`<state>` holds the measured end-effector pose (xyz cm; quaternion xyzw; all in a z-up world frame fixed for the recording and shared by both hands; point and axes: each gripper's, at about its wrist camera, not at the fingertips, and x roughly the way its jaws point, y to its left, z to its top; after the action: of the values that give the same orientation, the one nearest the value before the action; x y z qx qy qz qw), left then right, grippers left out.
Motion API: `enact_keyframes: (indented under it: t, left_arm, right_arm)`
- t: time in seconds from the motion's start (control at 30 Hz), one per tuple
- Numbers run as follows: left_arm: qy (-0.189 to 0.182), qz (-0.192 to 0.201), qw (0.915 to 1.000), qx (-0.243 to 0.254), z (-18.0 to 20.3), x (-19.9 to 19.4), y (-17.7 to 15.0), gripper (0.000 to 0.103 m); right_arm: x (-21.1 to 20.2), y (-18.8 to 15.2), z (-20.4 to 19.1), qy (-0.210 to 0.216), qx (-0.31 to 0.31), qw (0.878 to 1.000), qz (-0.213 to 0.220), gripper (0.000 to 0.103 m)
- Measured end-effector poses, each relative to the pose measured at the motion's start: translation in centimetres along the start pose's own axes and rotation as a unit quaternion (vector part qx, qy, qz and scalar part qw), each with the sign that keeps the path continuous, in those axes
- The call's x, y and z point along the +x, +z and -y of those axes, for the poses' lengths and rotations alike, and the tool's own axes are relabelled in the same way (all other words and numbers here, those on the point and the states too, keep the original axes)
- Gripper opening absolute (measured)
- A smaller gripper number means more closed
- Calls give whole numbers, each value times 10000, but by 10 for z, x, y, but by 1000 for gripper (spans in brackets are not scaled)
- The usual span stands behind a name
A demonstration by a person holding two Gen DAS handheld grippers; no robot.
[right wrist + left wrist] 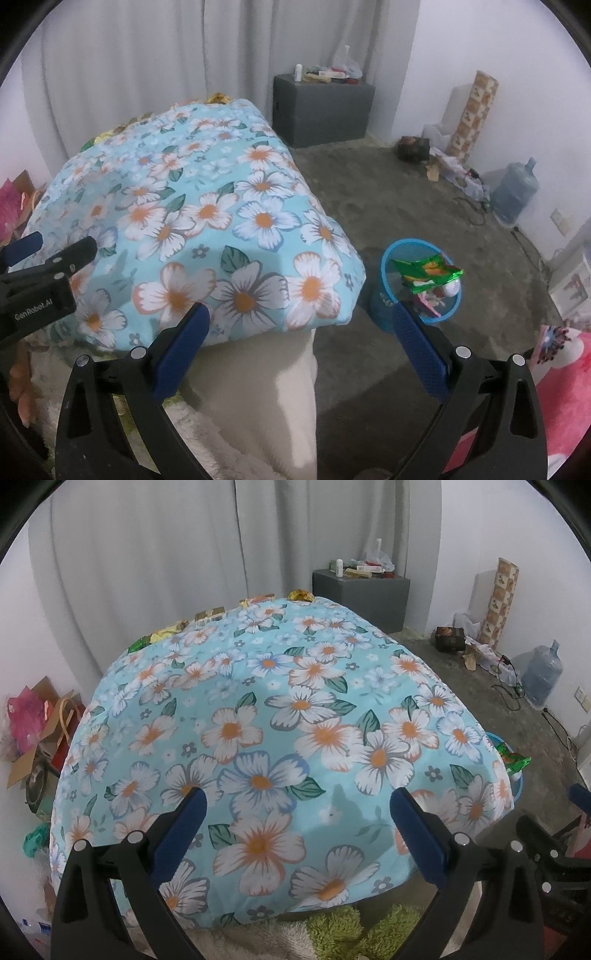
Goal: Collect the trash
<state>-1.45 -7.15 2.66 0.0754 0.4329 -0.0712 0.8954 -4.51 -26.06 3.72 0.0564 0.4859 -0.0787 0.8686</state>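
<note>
A table under a blue floral cloth point(280, 716) fills the left wrist view. Along its far edge lie several wrappers: a gold one point(302, 595), flat packets point(210, 615), a yellow one point(166, 632) and a green one point(138, 644). My left gripper point(297, 801) hovers open over the near part of the cloth, holding nothing. A blue mesh bin point(380, 310) stands on the floor right of the table, with a green foil wrapper point(428, 271) and other scraps inside. My right gripper point(299, 317) is open and empty, just short of the table corner and the bin.
A grey cabinet point(321, 107) with bottles on top stands by the curtain. A water jug point(515, 195), boxes and cables line the right wall. Cardboard and pink bags point(33, 731) pile up left of the table. A white fluffy blanket point(258, 387) lies below the grippers.
</note>
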Motion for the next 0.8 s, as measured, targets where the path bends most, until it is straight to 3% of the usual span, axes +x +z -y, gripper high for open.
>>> enact_keyframes:
  t: [0.8]
  left_arm:
    - [-15,-159,9998,93,1,7,-2,97]
  right_arm:
    - [-4,-2,17,-274,192,9994,35,95]
